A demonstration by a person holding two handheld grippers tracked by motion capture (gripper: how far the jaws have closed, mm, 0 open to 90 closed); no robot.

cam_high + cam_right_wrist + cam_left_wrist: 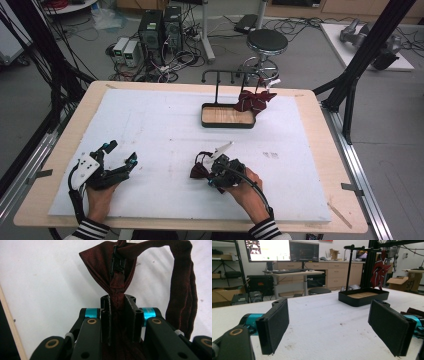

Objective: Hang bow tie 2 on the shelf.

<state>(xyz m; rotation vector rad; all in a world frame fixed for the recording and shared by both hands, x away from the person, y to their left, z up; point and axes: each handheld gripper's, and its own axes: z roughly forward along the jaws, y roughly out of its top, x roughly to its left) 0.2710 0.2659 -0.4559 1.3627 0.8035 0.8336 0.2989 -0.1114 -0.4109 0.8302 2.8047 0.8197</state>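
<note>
The right gripper (117, 315) clamps a dark red bow tie (110, 272), its jaws squeezed on the fabric, at about 6 o'clock on the white table mat (160, 135). The left gripper (120, 155), near 8 o'clock, stands wide open, holding nothing. Another bow tie (254, 100), perhaps striped, hangs on the black stand (227, 117) at 12 o'clock.

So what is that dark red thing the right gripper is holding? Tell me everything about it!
It is a dark red bow tie of soft, slightly shiny cloth. Its pleated wing fans out above the right gripper, whose jaws are shut on the pinched middle. A small black clasp sits by the knot, and a neck strap of the same cloth loops round one side. In the high view it lies low on the white mat, near the table's front edge.
</note>
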